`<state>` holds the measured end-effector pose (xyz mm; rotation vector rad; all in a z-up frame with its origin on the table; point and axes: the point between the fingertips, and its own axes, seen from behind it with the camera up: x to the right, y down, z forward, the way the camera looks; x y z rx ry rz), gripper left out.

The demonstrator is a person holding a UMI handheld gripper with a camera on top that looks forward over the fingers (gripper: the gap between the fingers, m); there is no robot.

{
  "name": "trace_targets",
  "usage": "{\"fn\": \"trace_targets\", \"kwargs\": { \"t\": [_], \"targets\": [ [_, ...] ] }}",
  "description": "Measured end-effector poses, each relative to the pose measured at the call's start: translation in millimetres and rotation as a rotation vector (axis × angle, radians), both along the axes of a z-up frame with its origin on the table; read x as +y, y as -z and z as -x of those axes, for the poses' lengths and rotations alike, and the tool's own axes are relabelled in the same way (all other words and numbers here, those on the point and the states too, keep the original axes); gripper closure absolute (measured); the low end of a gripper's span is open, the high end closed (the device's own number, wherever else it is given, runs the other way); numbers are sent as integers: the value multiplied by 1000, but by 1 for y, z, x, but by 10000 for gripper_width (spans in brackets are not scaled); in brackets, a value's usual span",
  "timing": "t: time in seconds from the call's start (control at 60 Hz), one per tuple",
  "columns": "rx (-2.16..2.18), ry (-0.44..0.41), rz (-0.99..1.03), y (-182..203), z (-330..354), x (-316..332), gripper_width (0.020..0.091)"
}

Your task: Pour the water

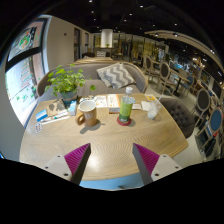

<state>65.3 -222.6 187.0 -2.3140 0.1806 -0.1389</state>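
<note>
Gripper (110, 160) held open and empty (pink pads well apart) over a round wooden table (110, 140), beyond it a green bottle (126, 106), mug (89, 113), glass (152, 109), potted plant (68, 84).

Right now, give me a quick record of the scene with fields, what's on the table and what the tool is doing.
surface: round light wooden table
vessel: tan ceramic mug, left of the bottle
bottle: clear bottle with green contents, on a coaster
cup: small clear glass, right of the bottle
plant: green leafy potted plant, behind the mug
tool: tool, fingers open, holding nothing, well short of the items
</note>
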Motion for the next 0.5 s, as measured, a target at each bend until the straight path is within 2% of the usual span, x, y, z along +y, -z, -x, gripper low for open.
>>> {"fn": "trace_targets", "kwargs": {
  "t": [0.2,0.5],
  "targets": [
    [-32,-17,-28,-26,3,-16,250],
    [-44,-12,-33,-35,-2,-21,252]
  ]
}}
